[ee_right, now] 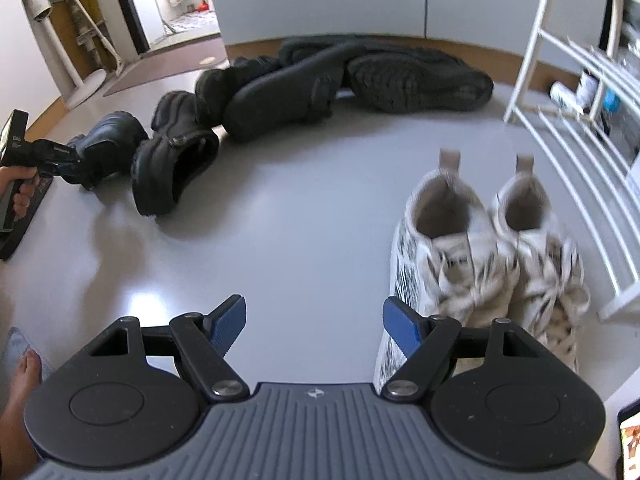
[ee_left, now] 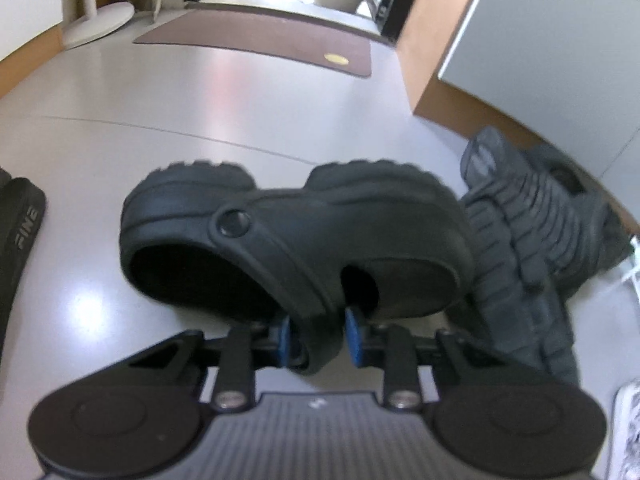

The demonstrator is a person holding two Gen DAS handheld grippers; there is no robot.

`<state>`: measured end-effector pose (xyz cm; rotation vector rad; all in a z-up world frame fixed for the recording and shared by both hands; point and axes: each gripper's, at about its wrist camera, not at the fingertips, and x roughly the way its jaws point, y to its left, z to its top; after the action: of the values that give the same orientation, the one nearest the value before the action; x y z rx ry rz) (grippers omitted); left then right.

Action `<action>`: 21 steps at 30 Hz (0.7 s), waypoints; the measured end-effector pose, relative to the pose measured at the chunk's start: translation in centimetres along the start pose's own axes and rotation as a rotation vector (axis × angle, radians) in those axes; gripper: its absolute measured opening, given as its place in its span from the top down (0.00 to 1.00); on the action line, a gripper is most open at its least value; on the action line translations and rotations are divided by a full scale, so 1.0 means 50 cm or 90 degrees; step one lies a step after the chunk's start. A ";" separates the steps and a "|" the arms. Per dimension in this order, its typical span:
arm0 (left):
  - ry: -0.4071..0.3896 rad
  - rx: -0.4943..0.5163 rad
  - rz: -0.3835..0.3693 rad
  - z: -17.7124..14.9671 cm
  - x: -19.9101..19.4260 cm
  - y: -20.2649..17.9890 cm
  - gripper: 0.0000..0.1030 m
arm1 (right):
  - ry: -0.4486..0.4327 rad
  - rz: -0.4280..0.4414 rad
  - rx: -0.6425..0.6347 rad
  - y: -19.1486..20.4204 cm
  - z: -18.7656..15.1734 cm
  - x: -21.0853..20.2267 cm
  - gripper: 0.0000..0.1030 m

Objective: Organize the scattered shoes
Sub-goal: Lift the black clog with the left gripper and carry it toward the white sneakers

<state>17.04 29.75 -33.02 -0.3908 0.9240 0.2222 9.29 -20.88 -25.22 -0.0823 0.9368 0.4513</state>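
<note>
The left gripper [ee_left: 318, 340] is clamped on the rim of a black clog [ee_left: 288, 240], its blue pads pinching the edge near the heel strap. In the right wrist view the same clog [ee_right: 104, 148] appears at the far left, gripped by the tool that the person's left hand [ee_right: 20, 192] holds; whether the clog is lifted or resting on the floor cannot be told. Just beside it lies its mate, a second black clog [ee_right: 172, 168], tipped on its side on the pale grey floor [ee_right: 312, 220].

Behind the clogs, close to the wall, a heap of dark shoes lies jumbled — a black sandal [ee_right: 288, 96] sole-up and a dark sneaker [ee_right: 416, 80] on its side, treads showing. In the left wrist view that ridged dark sole [ee_left: 520, 248] sits right beside the held clog.

The right gripper [ee_right: 314, 328] hangs released over bare floor, its blue pads wide apart with nothing between them. Just to its right stand a pair of white patterned sneakers [ee_right: 480, 256], side by side and upright, heels away from the camera. Beyond them a white shoe rack [ee_right: 568, 128] leans into view. A brown doormat [ee_left: 256, 36] lies near the doorway.
</note>
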 end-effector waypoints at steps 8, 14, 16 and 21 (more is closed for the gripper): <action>-0.001 -0.049 -0.016 0.000 -0.065 -0.013 0.80 | -0.006 0.024 -0.056 0.052 0.047 -0.030 0.23; 0.003 -0.067 -0.022 -0.020 -0.114 -0.022 0.84 | -0.017 0.041 -0.081 0.080 0.086 -0.084 0.23; 0.008 -0.065 -0.024 -0.027 -0.142 -0.026 0.84 | -0.025 0.041 -0.090 0.088 0.098 -0.107 0.23; 0.020 -0.040 -0.028 -0.035 -0.201 -0.050 0.87 | -0.028 0.050 -0.094 0.101 0.125 -0.154 0.23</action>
<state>10.76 26.54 -25.26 -0.4731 0.9406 0.2058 8.05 -17.29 -14.75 -0.1696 0.8652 0.5929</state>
